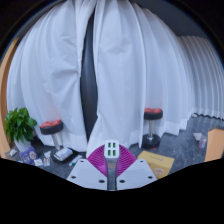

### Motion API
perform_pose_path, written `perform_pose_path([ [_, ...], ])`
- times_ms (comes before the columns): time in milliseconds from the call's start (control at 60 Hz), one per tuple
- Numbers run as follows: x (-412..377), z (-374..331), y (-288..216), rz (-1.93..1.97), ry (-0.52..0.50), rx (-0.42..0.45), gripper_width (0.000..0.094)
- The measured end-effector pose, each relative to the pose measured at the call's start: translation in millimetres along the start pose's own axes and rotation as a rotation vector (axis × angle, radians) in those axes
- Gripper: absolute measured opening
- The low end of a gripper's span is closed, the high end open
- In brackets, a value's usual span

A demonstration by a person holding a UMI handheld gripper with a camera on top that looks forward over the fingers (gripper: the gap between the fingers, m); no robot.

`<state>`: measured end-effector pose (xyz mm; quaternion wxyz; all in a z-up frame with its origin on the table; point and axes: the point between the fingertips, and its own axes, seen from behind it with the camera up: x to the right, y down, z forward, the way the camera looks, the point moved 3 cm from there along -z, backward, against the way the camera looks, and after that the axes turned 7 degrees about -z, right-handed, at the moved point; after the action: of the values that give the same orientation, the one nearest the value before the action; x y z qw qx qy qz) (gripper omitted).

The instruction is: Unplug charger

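Gripper [111, 160] fingers nearly together, magenta pads [98, 160] showing with only a narrow gap, nothing held; it points at white curtains [120, 70]. A potted plant [20, 125] stands ahead to the left, its pot hard to make out, with small cluttered items [45, 155] beside it, possibly containers, and two red-topped stools [152, 115] near the curtains. No charger identifiable and no writing readable.

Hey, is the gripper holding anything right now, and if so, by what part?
Nothing is held. The gripper is shut, its pads pressed together with nothing between them, facing white curtains.
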<state>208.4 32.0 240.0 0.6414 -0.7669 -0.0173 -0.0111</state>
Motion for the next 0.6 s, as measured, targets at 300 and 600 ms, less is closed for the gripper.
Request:
perform_pose_path([
  [300,34,20,211,0.092,-0.029,-0.403,0.0173],
  [600,90,15,234,0.059,0.105,-0.46,0.0819],
])
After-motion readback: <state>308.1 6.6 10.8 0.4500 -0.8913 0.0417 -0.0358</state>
